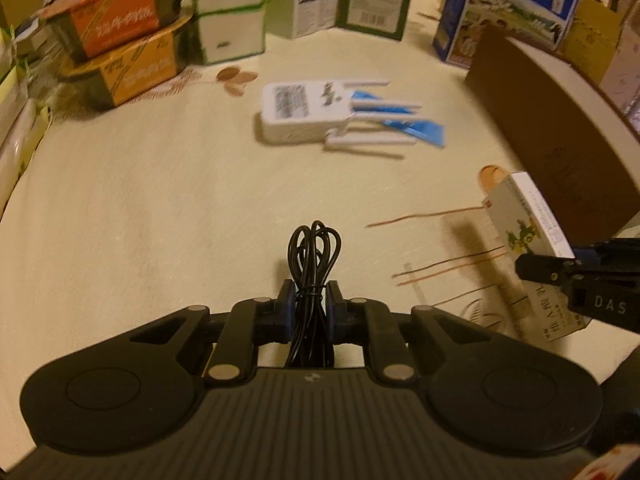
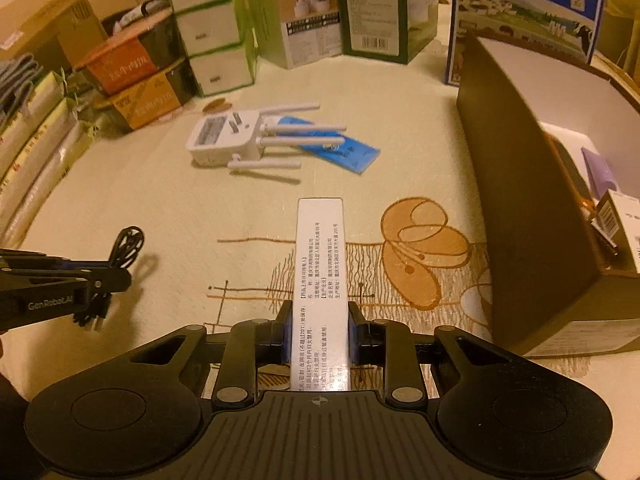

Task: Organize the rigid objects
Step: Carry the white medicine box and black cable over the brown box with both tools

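My left gripper (image 1: 311, 306) is shut on a bundled black cable (image 1: 314, 256), held just above the cream tablecloth (image 1: 140, 200). My right gripper (image 2: 319, 326) is shut on a slim white medicine box (image 2: 320, 248) with printed text, lifted off the cloth. The same box (image 1: 528, 220) shows at the right of the left wrist view, in the right gripper's black fingers (image 1: 540, 270). The left gripper (image 2: 106, 276) with its cable (image 2: 130, 246) appears at the left of the right wrist view. A white router with antennas (image 2: 224, 138) lies further back, partly over a blue packet (image 2: 352, 152).
An open brown cardboard box (image 2: 528, 200) stands at the right, with small items inside. Cartons line the back: a blue milk carton (image 2: 528, 12), green and white boxes (image 2: 212, 28), and orange packs (image 2: 128, 68). Flat packets (image 2: 36, 148) stack along the left edge.
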